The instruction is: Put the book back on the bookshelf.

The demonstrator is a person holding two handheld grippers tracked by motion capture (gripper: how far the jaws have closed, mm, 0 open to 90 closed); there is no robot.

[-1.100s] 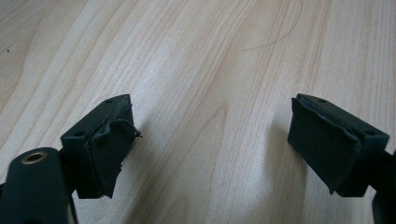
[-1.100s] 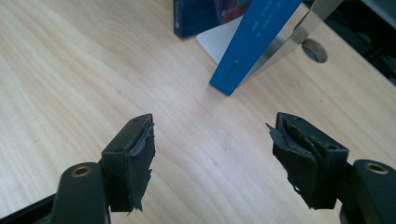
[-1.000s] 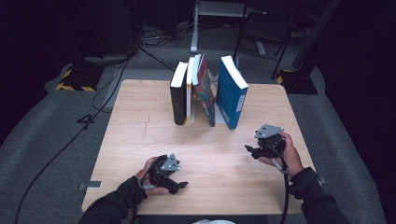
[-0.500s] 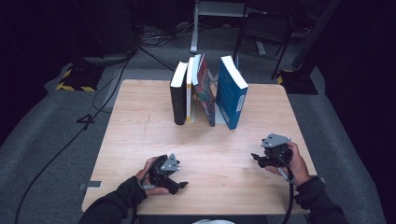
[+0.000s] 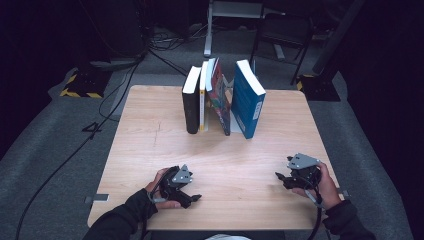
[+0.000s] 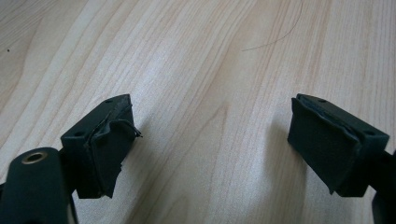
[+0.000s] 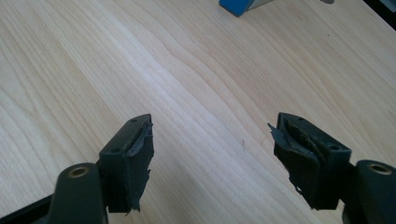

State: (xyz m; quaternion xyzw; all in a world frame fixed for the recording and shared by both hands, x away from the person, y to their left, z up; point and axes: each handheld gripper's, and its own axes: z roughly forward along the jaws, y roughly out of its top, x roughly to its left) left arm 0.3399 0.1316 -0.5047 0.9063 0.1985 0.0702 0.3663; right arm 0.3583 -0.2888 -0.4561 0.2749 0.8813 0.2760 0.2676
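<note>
Several books stand upright in a row at the far middle of the wooden table (image 5: pixel 150 125): a black one (image 5: pixel 190 102), a thin yellow-spined one (image 5: pixel 202 97), a colourful one (image 5: pixel 220 97) that leans, and a blue one (image 5: pixel 247 100). My left gripper (image 5: pixel 192 199) rests on the table near the front left, held by a hand, open with nothing between its jaws (image 6: pixel 210 149). My right gripper (image 5: pixel 281 179) sits near the front right, also open over bare wood (image 7: pixel 212 158). A corner of the blue book (image 7: pixel 236 5) shows at the top of the right gripper view.
Black cables (image 5: pixel 125 85) trail over the grey floor to the left of the table. A chair (image 5: pixel 280 37) and a metal stand (image 5: pixel 207 30) are behind the table's far edge. Bare wood lies between the books and both grippers.
My right gripper has moved back toward the table's front right and a little lower. The left gripper and the books have stayed put.
</note>
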